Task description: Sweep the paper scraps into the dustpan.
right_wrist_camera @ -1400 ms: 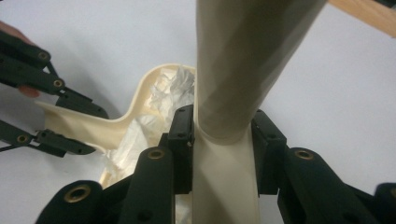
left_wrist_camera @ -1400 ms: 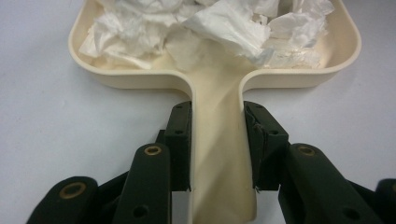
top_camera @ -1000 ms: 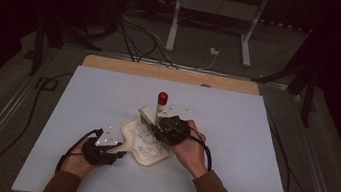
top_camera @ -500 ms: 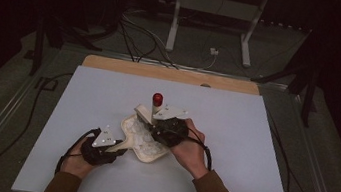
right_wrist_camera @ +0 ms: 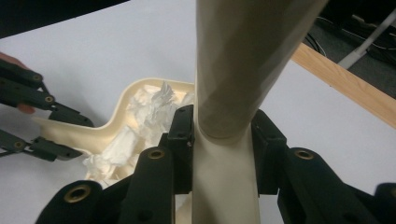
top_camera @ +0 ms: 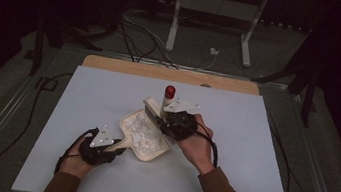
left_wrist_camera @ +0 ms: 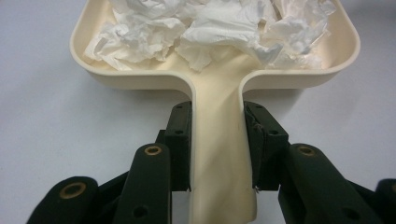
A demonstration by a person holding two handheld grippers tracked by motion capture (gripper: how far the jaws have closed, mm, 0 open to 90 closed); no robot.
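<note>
- Gripping the cream handle of the dustpan (left_wrist_camera: pixel 219 154), our left tongs (left_wrist_camera: pixel 218 140) are closed on it from both sides, the black pads pressed flat against the handle just below where it widens into the pan.
- We hold the brush (right_wrist_camera: pixel 224 154) in our right tongs (right_wrist_camera: pixel 223 140), which are clamped on its cream handle; in the right gripper view the handle rises thick and close in front of the camera.
- From the high view we see the brush's bristle head at the far edge of the pan, and its handle standing up to a red tip (top_camera: pixel 170 91).
- We see crumpled white tissue (left_wrist_camera: pixel 210 32) heaped in the pan, lying mostly toward its open far end.
- We have the dustpan lying on the table (top_camera: pixel 253 138), near the middle and a little toward our side, its handle pointing back toward our left hand (top_camera: pixel 76 161).
- Our right hand (top_camera: pixel 197 142) sits just right of the pan.
- Beyond the grey top, we see a wooden strip (top_camera: pixel 127 66) along the far edge of the table, then cables and a white stand on the dark floor.
</note>
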